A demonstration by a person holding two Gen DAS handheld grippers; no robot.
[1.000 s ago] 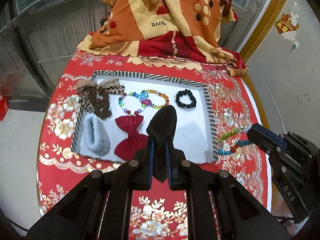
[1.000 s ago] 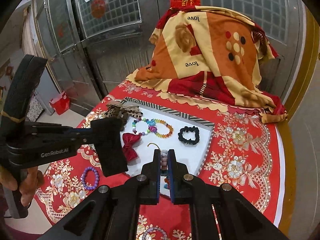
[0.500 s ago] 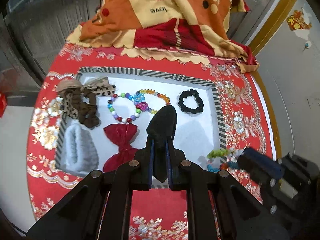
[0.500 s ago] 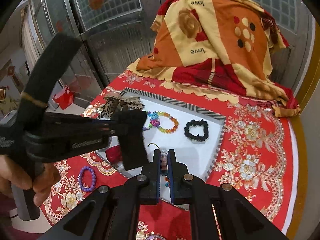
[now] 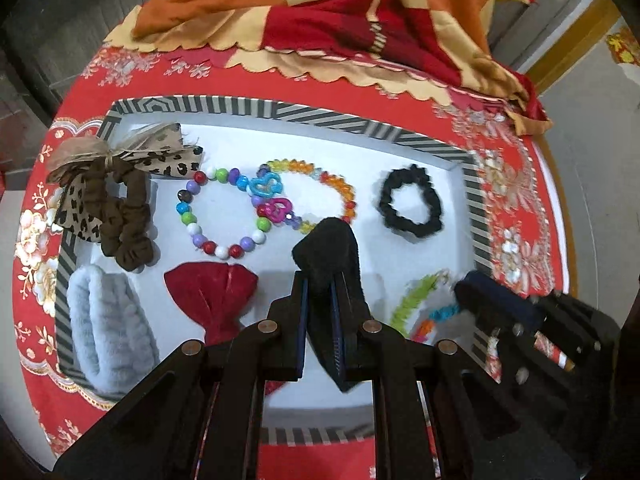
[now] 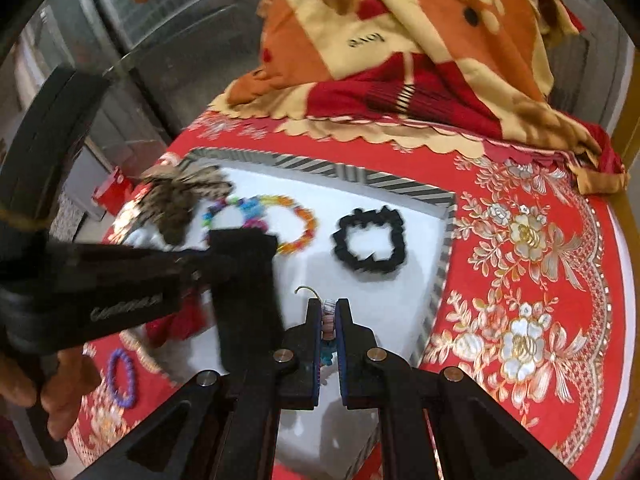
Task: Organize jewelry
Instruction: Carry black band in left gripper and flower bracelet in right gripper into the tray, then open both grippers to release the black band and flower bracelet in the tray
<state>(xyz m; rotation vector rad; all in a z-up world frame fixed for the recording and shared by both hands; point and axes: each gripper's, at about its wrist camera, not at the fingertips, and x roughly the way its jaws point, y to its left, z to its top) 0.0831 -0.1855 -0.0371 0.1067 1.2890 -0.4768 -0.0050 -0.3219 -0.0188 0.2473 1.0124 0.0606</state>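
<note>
The white tray with a striped rim (image 5: 328,118) holds a leopard bow (image 5: 160,156), a brown scrunchie (image 5: 128,220), a grey fluffy scrunchie (image 5: 108,328), a red bow (image 5: 212,292), two bead bracelets (image 5: 224,212) and a black scrunchie (image 5: 412,204). My left gripper (image 5: 320,284) is shut on a black velvet hair piece (image 5: 328,248) just above the tray's middle. My right gripper (image 6: 329,306) is shut on a bunch of bead bracelets (image 6: 328,320) over the tray's near right corner; from the left wrist view they hang green, blue and orange (image 5: 420,308).
A red flowered cloth (image 6: 520,280) covers the round table. A folded orange and red blanket (image 6: 420,60) lies behind the tray. A purple bracelet (image 6: 120,378) lies on the cloth left of the tray. A hand (image 6: 60,392) holds the left gripper's handle.
Both grippers have come down and forward toward the tray, each still holding its item. The right gripper with its bracelets now hangs over the tray's right corner.
</note>
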